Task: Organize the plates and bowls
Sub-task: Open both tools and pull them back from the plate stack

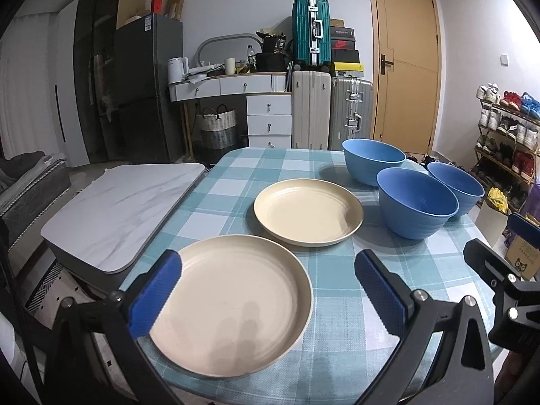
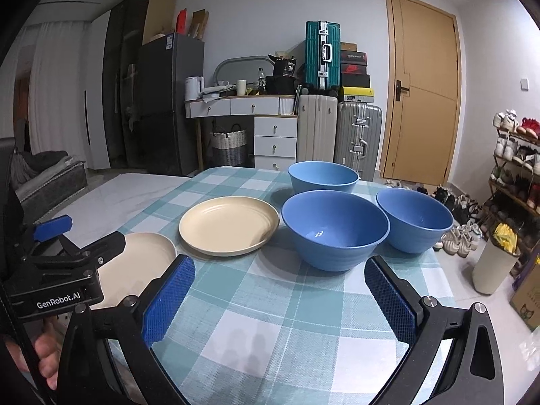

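Two cream plates lie on a teal checked tablecloth (image 1: 337,290). The near plate (image 1: 233,307) sits right under my left gripper (image 1: 270,287), which is open above it, touching nothing. The far plate (image 1: 307,216) (image 2: 229,224) lies behind it. Three blue bowls stand upright to the right: a near one (image 1: 416,202) (image 2: 334,229), a far one (image 1: 373,160) (image 2: 323,177) and a right one (image 1: 455,187) (image 2: 414,217). My right gripper (image 2: 280,293) is open over bare cloth in front of the near bowl. The left gripper (image 2: 60,256) also shows in the right wrist view, over the near plate (image 2: 135,263).
A low white marble-top table (image 1: 125,209) adjoins the table's left edge. Behind stand a fridge (image 1: 141,84), a drawer unit, a woven basket and suitcases (image 1: 310,30). A shoe rack (image 1: 506,135) and a white bin (image 2: 492,266) are on the right; a door (image 1: 405,67) is beyond.
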{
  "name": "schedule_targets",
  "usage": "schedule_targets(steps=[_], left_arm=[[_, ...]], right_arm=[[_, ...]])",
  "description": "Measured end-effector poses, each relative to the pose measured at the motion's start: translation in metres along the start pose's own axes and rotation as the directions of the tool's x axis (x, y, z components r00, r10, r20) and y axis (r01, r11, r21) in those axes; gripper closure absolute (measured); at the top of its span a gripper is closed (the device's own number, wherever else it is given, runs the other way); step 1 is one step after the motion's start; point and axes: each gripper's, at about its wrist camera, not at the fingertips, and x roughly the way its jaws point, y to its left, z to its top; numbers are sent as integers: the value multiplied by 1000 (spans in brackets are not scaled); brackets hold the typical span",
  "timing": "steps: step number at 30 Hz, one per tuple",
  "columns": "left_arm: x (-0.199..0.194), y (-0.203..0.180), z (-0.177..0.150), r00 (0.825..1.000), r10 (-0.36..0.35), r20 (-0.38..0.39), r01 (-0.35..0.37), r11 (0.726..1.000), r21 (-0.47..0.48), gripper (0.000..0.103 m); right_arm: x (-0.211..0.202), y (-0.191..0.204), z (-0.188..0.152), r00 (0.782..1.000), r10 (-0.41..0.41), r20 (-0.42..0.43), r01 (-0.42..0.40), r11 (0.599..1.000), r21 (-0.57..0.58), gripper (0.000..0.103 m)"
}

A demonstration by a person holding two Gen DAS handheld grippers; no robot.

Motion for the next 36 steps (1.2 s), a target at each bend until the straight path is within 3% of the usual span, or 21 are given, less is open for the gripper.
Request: schedule_targets(steps=[25, 29, 36], left_arm=[[1, 13, -1, 999, 45, -1, -45, 998, -34, 0], [2, 19, 0, 999, 54, -7, -54, 997, -62, 0], [-3, 28, 16, 999, 47, -6, -48, 995, -88, 0]], right_arm=[[7, 11, -7, 999, 29, -15, -30, 999, -34, 1], [9, 12, -7, 999, -28, -24, 27, 998, -55, 1], [13, 17, -9, 998, -59, -29, 56, 994, -93, 1]])
